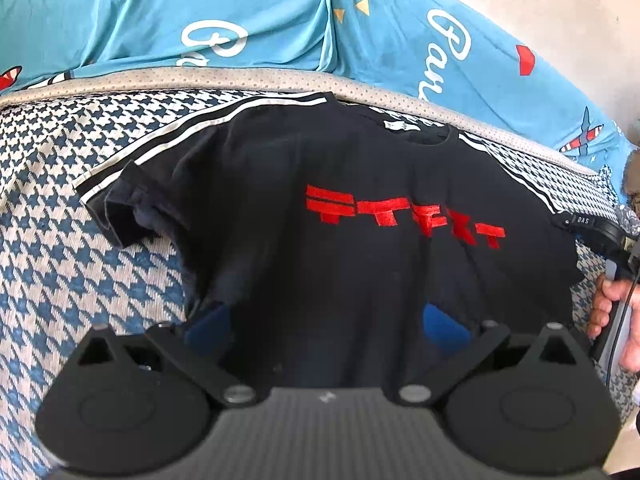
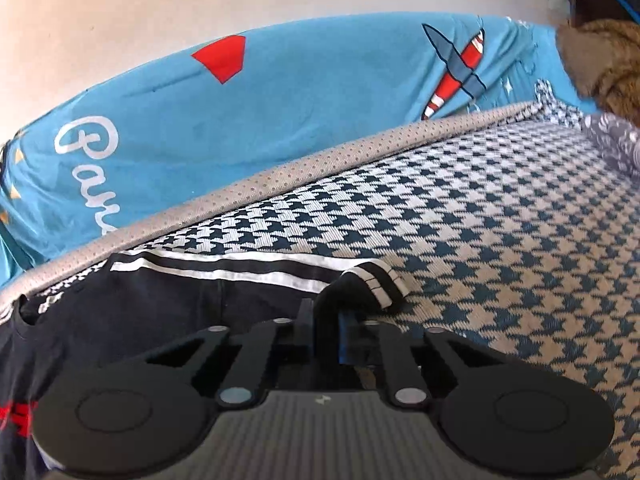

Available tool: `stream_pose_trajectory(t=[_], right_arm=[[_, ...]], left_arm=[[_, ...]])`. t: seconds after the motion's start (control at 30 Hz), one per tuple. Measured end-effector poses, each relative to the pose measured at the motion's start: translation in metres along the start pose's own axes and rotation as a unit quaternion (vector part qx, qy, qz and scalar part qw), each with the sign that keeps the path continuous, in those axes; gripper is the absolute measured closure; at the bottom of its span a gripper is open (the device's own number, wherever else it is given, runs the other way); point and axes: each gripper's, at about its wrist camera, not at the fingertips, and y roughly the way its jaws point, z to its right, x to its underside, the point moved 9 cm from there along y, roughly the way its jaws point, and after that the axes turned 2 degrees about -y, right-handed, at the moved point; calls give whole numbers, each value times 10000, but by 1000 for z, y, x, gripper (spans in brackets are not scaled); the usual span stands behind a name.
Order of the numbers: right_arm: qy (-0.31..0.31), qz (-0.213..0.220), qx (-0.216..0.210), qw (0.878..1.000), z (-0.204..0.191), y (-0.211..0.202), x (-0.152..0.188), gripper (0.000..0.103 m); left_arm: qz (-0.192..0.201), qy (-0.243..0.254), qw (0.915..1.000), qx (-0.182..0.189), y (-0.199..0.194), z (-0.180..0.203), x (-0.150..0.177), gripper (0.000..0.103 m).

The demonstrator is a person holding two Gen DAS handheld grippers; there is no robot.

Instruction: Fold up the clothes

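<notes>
Tools numbered two: the left tool (image 1: 326,320) was spread wide over the hem of the one black shirt (image 1: 340,208), gripping nothing; the right tool (image 2: 324,324) was pinched on the right sleeve (image 2: 360,284). One shirt lay flat, front up, on the houndstooth cushion (image 2: 500,220). No fold was finished; both sleeves and the body remained.

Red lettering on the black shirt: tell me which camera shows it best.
The left wrist view: the red lettering lies fully visible across the shirt. The right wrist view catches only a red sliver at its left edge.
</notes>
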Motion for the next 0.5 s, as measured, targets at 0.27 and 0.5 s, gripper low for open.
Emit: stream_pose_trajectory(t=[0.27, 0.5], right_arm=[[-170, 838, 455, 9953, -6, -14, -37, 98], [-347, 682, 913, 9929, -7, 4, -39, 98]], left_arm=[[-53, -25, 10000, -30, 7, -3, 1, 0], [-113, 125, 9998, -57, 13, -1, 5, 0]])
